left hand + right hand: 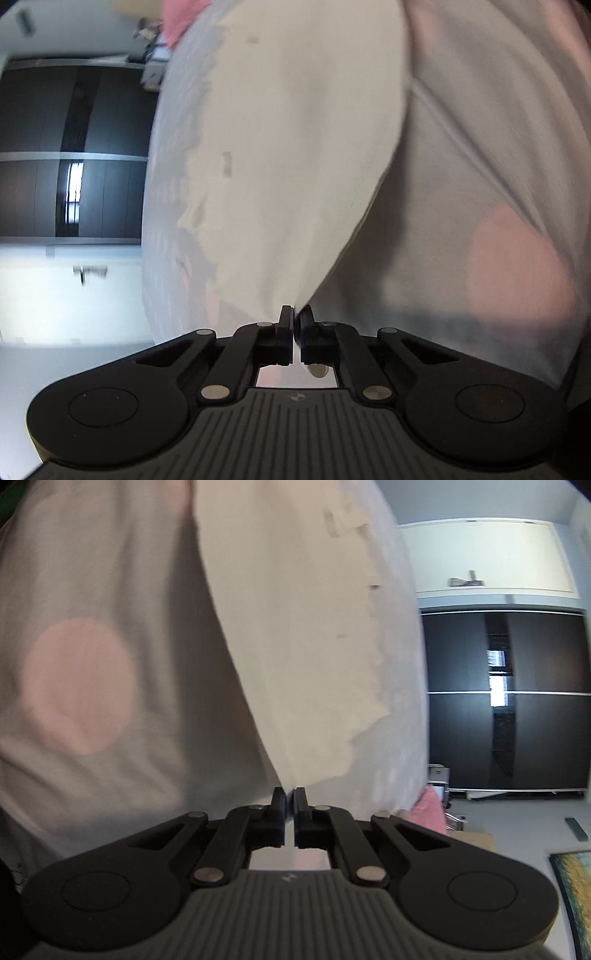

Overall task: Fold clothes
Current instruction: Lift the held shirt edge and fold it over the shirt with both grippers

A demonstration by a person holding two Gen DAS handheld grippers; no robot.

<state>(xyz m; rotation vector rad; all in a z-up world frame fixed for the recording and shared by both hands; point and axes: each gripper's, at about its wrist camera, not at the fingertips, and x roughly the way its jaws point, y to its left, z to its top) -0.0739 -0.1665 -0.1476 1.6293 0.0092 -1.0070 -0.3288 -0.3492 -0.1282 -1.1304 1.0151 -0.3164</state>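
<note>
Between both sets of jaws, a white garment with a pale pink round patch — hanging stretched and filling each wrist view. Left hand-held gripper clenched on a pinch of its cloth; right hand-held gripper likewise clamped on the fabric. Behind — dark wardrobe doors, a pink cloth.

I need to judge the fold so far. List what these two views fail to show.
- White garment: its kind and outline; it overfills both wrist views and is cut off by the edges, blurred by motion.
- Fold state: cannot be told; only draped cloth shows.
- Surface beneath: hidden behind the garment.
- Pink round patch: print or something showing through, too blurred to tell.
</note>
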